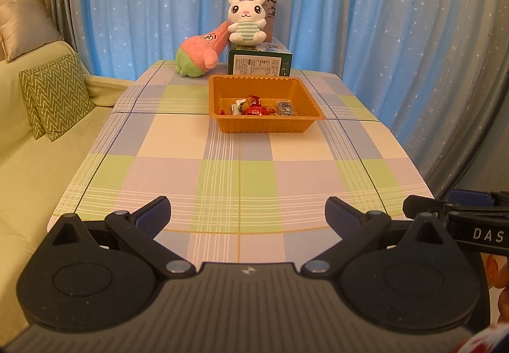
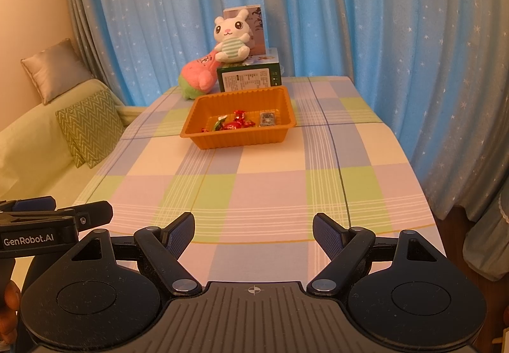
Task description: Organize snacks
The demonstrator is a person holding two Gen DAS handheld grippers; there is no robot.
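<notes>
Left tongs (image 1: 247,217) and right tongs (image 2: 253,232) wide open, empty, at table edge (image 1: 222,230), orange tray (image 1: 265,125) far.

wrapped snacks (image 1: 254,107), inside orange tray (image 1: 222,92)

Left wrist view: sits low at the near end of the desk (image 1: 238,162), facing straight down its length toward the blue curtain (image 1: 350,19); its own left gripper (image 1: 247,213) fills the bottom edge.
Right wrist view: same near end, set a little further right, angled slightly leftward, so the desk's right edge shows; right gripper (image 2: 253,230) at the bottom.
Nearness: both well back from the orange tray (image 1: 267,125), which lies past mid-desk.
Cross-sight: each view catches the other gripper at its side edge.
Shared part: desk top, tray, plush toys (image 2: 230,41), boxes (image 2: 249,78), curtain, sofa (image 1: 38,146) on the left.
</notes>
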